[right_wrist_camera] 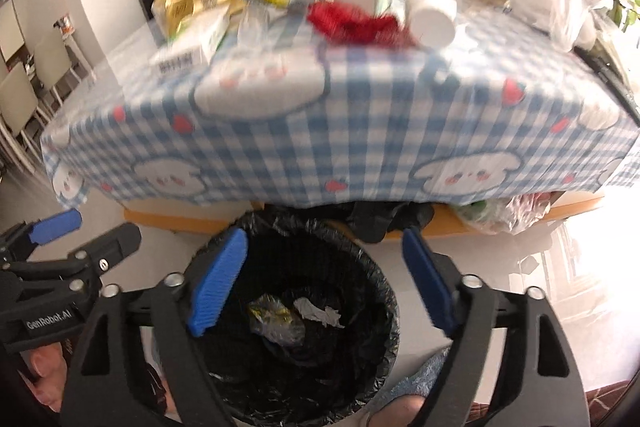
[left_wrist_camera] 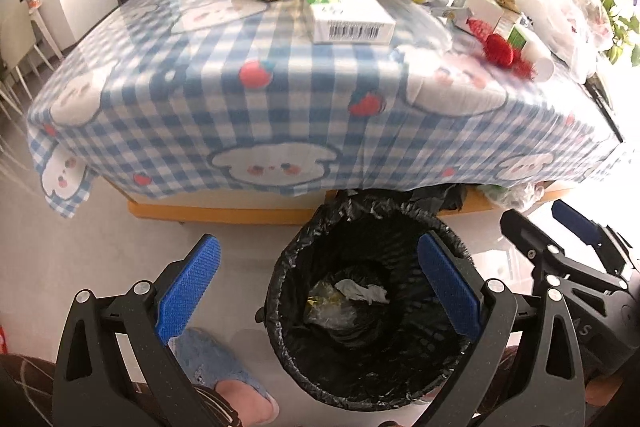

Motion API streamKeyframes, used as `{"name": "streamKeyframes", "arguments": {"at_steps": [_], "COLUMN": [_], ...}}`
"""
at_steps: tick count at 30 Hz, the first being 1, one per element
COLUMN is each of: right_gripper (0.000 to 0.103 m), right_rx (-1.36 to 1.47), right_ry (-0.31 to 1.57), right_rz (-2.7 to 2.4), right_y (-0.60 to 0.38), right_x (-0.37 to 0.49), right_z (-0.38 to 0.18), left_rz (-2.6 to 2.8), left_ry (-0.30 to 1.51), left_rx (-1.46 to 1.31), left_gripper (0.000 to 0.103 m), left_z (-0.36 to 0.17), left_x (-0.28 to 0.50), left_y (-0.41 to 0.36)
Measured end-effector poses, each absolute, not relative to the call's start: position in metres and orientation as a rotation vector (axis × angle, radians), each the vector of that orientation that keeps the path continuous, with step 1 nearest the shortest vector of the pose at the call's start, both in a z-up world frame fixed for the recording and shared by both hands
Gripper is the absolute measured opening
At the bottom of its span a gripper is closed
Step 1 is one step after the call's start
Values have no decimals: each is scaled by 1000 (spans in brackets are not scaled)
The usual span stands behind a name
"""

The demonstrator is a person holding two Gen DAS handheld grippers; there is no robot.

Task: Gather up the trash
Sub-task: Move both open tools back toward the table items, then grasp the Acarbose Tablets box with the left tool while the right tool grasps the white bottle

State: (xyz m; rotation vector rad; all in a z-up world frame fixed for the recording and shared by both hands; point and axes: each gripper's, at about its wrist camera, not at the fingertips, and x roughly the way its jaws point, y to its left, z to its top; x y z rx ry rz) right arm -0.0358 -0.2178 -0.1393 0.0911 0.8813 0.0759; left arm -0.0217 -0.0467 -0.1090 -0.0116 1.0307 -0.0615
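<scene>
My left gripper (right_wrist_camera: 60, 247) body reads "GenRobot.AI" in the right wrist view. My right gripper (left_wrist_camera: 560, 223) shows "AS", rest cut off. White box (left_wrist_camera: 348, 13): barcode, digits unreadable.

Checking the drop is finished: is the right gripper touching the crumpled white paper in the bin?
Apart. The right wrist view shows the right gripper open and empty above the bin, with the crumpled white paper lying far below on the bottom.

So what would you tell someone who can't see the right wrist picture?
The right claw hangs open and empty above a black-lined trash bin holding crumpled wrappers. Behind it stands a table with a blue checked cloth, cluttered with boxes, a white bottle and red tinsel.
</scene>
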Motion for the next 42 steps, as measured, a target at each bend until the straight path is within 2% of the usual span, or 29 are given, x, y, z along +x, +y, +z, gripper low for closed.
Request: {"name": "streamKeyframes", "arguments": {"at_steps": [5,7,18,31,37,42], "right_gripper": [93,95,95,95,90,80], "right_rx": [92,98,44,114,141,178], "right_ry": [840,819,751,798,855,893], "right_rz": [40,25,-55,-84,-84,-70], "right_y": [-225,-231,-257,-293,-301,-303], "right_x": [-24,-19,33,91,117,130], "right_z": [-111,-99,-43,-44,-53,-58], "left_rz": [-85,-89,-51,-29,-22,-25], "left_ry": [1012,1009,1011,1035,1056,1083], "left_rx": [-5,-6,-21,-57,-51,-69], "left_gripper": [97,97,97,97,97,97], "left_z": [-86,-79,-52,-56,-66,-76], "left_x": [-4,4,63,133,155,171], "left_y": [-52,-52,-46,-55,-59,-60]}}
